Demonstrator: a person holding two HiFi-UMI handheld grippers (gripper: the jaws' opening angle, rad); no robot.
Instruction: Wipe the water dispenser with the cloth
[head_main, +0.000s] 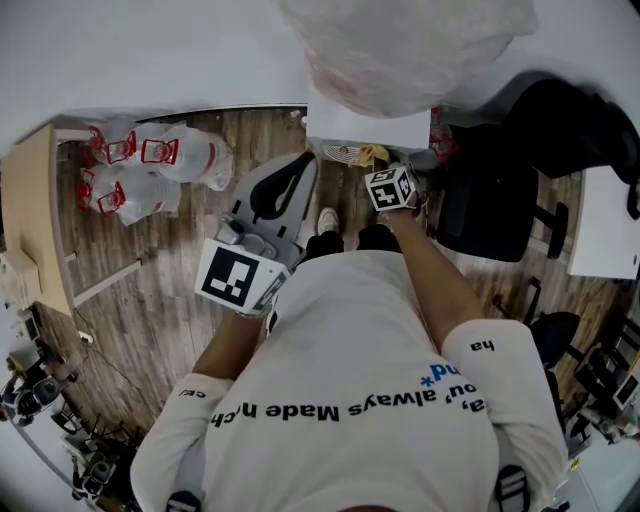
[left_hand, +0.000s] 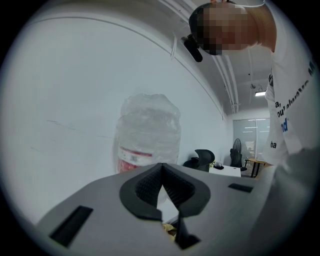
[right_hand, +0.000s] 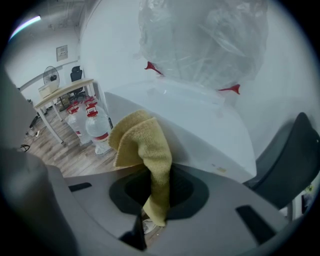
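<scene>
Cloth contact is what we are setting up for. We are clamping the yellow cloth (right_hand: 142, 142) in the right gripper (right_hand: 160, 172). Its jaws are closed on the lower part, so a folded flap is standing out past the tips. We judge that this loose flap is meant to do the rubbing, so the hard jaws need not touch the plastic. In the right gripper view the flap is hanging just in front of the white top of the water dispenser (right_hand: 205, 130), near its front edge. Whether it is touching, we cannot tell. The upturned bottle (right_hand: 200, 40), wrapped in clear film, is sitting on the dispenser above the cloth.

We are holding the left gripper (left_hand: 161, 169) with its jaws together and nothing between them. It is pointing toward the bottle but hanging apart from the dispenser on the left. That is probably to leave the right side free to sweep.

In the head view we are standing directly in front of the dispenser. Spare bottles (head_main: 150, 165) are resting on the wooden floor to the left. A black office chair (head_main: 490, 200) is crowding the dispenser's right side, so a stroke that way looks tight. How much wiping is done, we cannot judge.
</scene>
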